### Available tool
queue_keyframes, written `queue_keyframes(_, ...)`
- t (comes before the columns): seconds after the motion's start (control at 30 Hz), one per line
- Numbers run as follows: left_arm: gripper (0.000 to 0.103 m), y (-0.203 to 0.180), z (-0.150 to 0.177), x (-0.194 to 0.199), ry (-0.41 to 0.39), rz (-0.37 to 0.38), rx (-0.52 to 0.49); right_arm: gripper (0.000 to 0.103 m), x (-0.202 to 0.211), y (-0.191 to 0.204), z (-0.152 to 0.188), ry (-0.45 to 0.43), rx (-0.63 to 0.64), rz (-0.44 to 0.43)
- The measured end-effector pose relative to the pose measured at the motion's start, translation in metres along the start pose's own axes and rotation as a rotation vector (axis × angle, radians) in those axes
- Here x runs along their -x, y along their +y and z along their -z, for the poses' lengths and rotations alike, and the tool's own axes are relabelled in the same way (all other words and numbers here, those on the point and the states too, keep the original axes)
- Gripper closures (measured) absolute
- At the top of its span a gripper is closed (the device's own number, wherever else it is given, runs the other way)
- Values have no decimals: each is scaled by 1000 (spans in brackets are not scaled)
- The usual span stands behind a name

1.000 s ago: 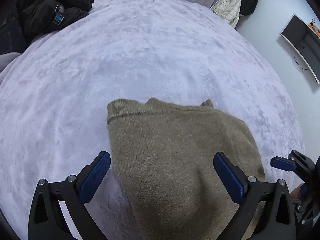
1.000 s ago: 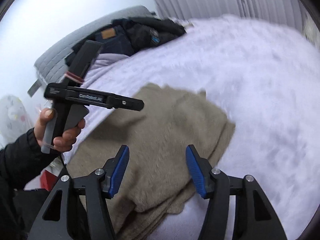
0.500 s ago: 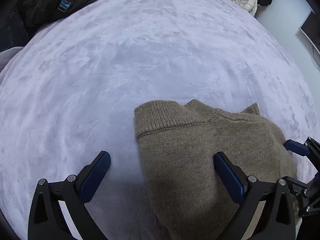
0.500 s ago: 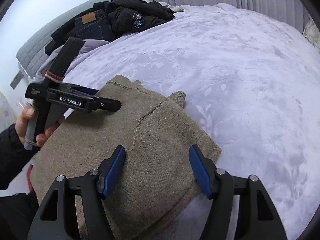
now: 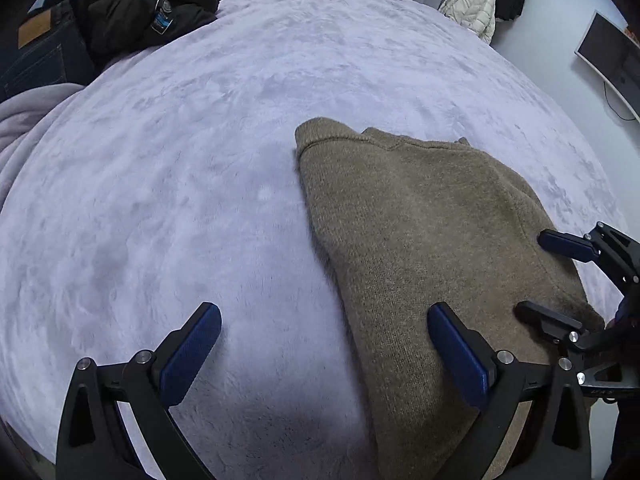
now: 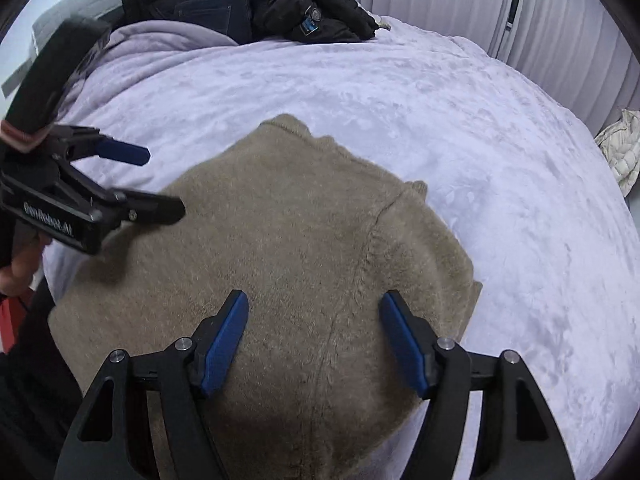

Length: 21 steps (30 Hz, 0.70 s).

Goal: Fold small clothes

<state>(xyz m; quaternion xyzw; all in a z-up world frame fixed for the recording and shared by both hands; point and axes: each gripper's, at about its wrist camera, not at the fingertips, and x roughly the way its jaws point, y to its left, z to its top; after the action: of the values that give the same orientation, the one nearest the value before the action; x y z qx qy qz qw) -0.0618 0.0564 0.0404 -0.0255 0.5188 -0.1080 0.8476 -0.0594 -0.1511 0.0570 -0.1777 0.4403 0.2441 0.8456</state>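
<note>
Lying folded: fuzzy tan knit sweater (image 6: 288,264)

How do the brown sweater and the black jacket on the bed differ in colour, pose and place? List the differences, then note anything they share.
The brown sweater is tan knit; the black jacket is dark and smooth. The sweater lies folded flat; the jacket sits in a crumpled heap. The sweater is near, under both grippers; the jacket is at the far end beside jeans. Both rest on the lilac blanket.

Two close, downward-tilted wrist fisheyes, both over the folded sweater (image 5: 432,232).
</note>
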Motion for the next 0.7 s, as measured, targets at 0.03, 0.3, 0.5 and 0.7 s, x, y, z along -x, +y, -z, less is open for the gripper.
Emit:
queue_keyframes(0.03,0,-1,3,2,-1,2,10,31,7,1,7,-15,-4,4)
queue_keyframes(0.3,0,-11,14,35,-42,-95,-13,30,50,6,11,-63,-81,26)
queue_keyframes(0.5,0,-10,22,18,-24,-134,-3,30,30,37,18,7,-14,43)
queue_keyframes(0.7,0,-12,23,21,-30,-146,-4,27,31,33,26,-2,-62,34)
